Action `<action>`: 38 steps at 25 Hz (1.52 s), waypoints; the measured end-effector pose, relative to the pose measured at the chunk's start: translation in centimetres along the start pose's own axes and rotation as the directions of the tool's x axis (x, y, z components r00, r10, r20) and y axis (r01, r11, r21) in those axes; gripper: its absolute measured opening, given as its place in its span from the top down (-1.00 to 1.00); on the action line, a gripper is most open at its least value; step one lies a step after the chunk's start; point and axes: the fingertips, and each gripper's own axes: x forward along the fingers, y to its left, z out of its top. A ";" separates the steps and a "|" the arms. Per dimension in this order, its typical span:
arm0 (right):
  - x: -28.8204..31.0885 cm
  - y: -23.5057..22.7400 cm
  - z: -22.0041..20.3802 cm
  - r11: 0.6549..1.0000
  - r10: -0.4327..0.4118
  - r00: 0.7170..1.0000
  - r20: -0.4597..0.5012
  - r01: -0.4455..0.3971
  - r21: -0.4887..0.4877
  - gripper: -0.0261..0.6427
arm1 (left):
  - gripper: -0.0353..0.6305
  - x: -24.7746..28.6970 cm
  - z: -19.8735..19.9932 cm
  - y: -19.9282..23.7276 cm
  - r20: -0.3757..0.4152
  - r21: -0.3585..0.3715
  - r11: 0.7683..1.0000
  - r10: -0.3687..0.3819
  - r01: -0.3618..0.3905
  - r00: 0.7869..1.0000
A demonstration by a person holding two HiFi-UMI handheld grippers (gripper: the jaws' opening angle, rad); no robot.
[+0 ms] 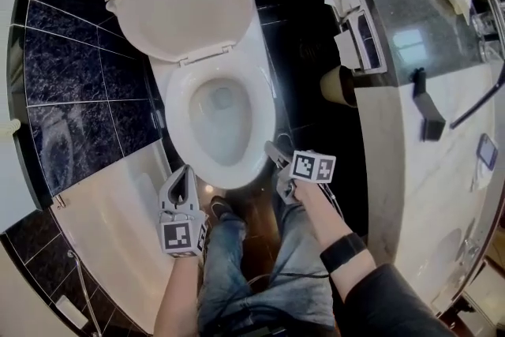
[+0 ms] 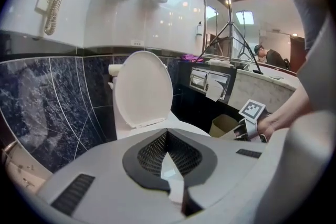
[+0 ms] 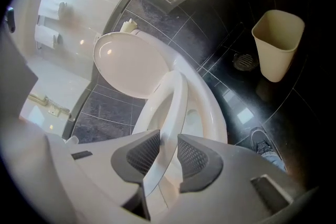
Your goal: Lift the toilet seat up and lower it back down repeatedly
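The white toilet (image 1: 237, 91) stands with its lid (image 1: 185, 4) upright against the tank. The toilet seat (image 3: 170, 97) is a white ring over the bowl rim (image 3: 210, 107); its front edge stands a little off the rim. My right gripper (image 3: 168, 139) is at the bowl's front right (image 1: 273, 148), shut on the seat's front edge with a dark pad on either side of it. My left gripper (image 1: 185, 172) hovers by the bowl's front left, apart from the seat. Its jaws (image 2: 168, 136) are shut with nothing held, facing the raised lid (image 2: 143, 86).
A beige waste bin (image 3: 277, 44) stands on the dark tiled floor right of the toilet, near a floor drain (image 3: 244, 62). A marble counter (image 1: 426, 170) with a paper holder (image 1: 355, 35) runs along the right. A white tub wall (image 1: 118, 201) is left. My shoe (image 1: 221, 209) is before the bowl.
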 end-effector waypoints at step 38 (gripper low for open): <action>-7.6 19.3 15.8 0.960 0.059 0.998 0.027 -0.049 -0.277 0.67 | 0.91 3.2 9.0 0.8 -0.073 -0.246 0.965 0.073 -0.089 0.995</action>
